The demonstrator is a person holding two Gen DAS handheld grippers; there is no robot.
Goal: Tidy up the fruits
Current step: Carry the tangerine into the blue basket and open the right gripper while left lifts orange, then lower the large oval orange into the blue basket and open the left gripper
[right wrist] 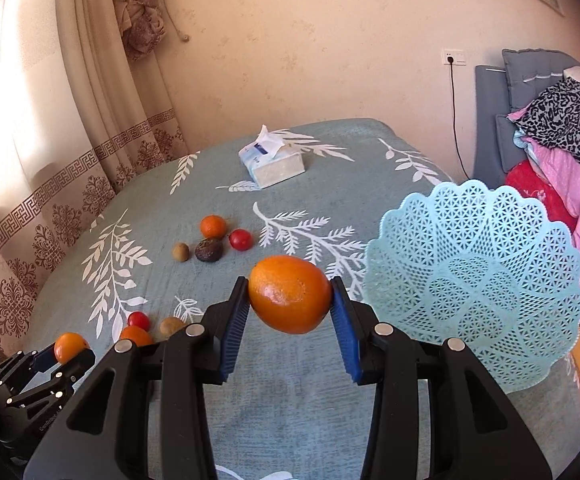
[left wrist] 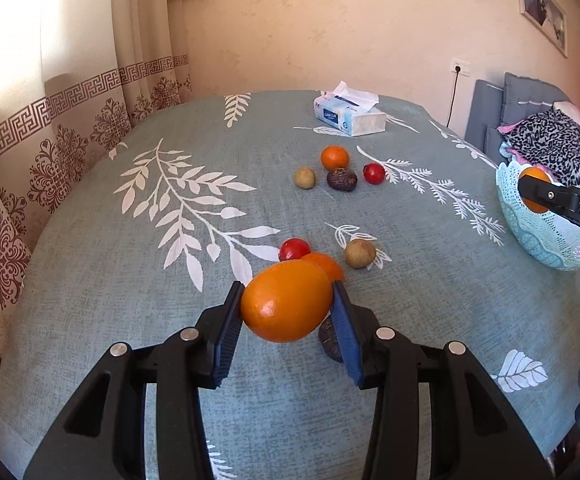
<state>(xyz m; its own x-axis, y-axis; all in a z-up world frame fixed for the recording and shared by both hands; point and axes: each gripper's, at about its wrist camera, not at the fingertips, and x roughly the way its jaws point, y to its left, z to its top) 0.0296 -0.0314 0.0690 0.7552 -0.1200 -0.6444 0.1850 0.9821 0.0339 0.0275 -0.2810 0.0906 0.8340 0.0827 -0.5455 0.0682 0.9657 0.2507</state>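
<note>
My left gripper (left wrist: 287, 300) is shut on an orange (left wrist: 285, 300) and holds it above the table. My right gripper (right wrist: 290, 296) is shut on another orange (right wrist: 290, 294), just left of the light blue lattice basket (right wrist: 478, 280), which looks empty. Under the left gripper lie a red fruit (left wrist: 294, 249), an orange (left wrist: 326, 265), a tan fruit (left wrist: 360, 253) and a dark fruit (left wrist: 330, 340), partly hidden. Farther back lie an orange (left wrist: 334, 157), a tan fruit (left wrist: 304, 177), a dark fruit (left wrist: 342, 179) and a red fruit (left wrist: 374, 173).
A tissue box (left wrist: 350, 114) stands at the far side of the teal leaf-print tablecloth (left wrist: 129, 280). Curtains (left wrist: 29, 140) hang on the left. Cushions and folded clothes (right wrist: 562, 140) are piled at the right beyond the basket.
</note>
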